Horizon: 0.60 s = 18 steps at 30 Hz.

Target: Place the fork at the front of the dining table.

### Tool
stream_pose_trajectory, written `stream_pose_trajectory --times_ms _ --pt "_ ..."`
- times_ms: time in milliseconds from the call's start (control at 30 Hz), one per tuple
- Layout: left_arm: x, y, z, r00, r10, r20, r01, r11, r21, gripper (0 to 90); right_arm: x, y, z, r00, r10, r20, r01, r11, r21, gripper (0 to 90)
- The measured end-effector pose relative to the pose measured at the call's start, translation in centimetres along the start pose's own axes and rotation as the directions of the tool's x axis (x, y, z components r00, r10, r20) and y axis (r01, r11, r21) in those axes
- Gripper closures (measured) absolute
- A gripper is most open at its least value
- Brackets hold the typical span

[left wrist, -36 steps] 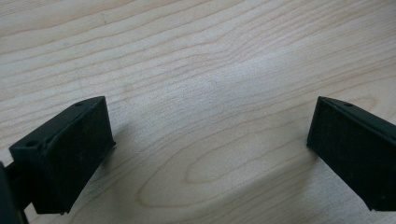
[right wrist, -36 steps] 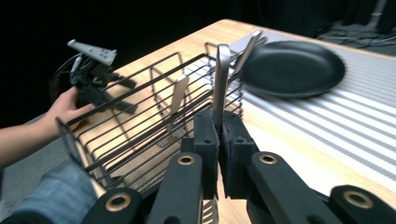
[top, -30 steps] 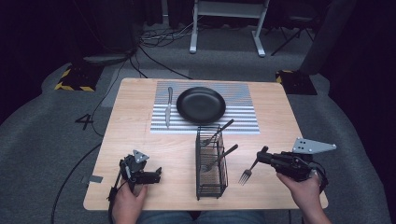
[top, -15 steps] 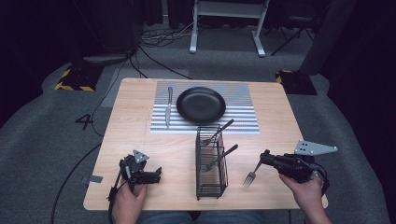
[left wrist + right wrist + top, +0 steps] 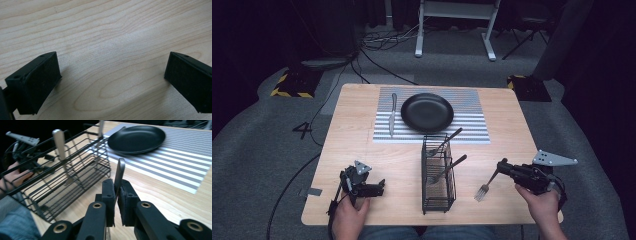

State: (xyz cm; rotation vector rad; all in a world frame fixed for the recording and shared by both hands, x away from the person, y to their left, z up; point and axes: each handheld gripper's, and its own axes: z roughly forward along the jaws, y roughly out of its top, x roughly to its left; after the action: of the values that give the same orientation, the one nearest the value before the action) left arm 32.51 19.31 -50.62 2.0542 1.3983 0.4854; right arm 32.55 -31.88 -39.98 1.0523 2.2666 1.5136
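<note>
We see a light wood bench (image 5: 362, 135) on grey carpet (image 5: 272, 125), with dark curtains around the room. White frame legs (image 5: 452, 30) stand beyond the far edge, cables (image 5: 377, 45) run on the floor, and yellow-black hazard blocks (image 5: 292, 85) sit off the far left and far right corners. A "4" mark (image 5: 303, 131) is on the carpet by the left edge.

A striped mat (image 5: 472, 117) lies at the far middle, carrying a black plate (image 5: 427, 112) with a knife (image 5: 392, 114) just left of it. A wire caddy (image 5: 438, 172) stands near the front edge, centre, with two utensils leaning inside.

The left gripper (image 5: 362, 186) rests at the front left corner; its fingers (image 5: 35, 82) are wide apart over bare wood.

The right gripper (image 5: 504, 167) is at the front right; its fingers (image 5: 110, 200) are clamped on a fork (image 5: 486, 186) by the handle. The tines point down toward the bench right of the caddy; we cannot tell whether they touch.
</note>
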Motion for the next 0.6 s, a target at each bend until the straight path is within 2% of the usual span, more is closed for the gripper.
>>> stream_pose_trajectory --times_ms 167,267,367,600 --pt "0.0 0.0 0.0 1.0 0.0 0.0 0.0 1.0 0.0 0.3 -1.4 -0.6 -0.2 0.9994 0.031 0.016 -0.031 0.999 -0.021 81.1" --pt "0.0 0.0 0.0 1.0 0.0 0.0 0.0 1.0 0.0 0.3 -2.2 -0.8 -0.3 0.9989 0.046 0.01 -0.046 0.999 -0.027 76.8" --pt "0.0 0.0 0.0 1.0 0.0 0.0 0.0 1.0 0.0 0.3 -2.5 -0.8 -0.4 0.9991 0.042 0.007 -0.042 0.998 -0.037 71.9" --pt "0.0 0.0 0.0 1.0 0.0 0.0 0.0 1.0 0.0 0.3 -3.5 -1.0 -0.5 0.9988 0.04 0.03 -0.039 0.998 -0.044 69.4"
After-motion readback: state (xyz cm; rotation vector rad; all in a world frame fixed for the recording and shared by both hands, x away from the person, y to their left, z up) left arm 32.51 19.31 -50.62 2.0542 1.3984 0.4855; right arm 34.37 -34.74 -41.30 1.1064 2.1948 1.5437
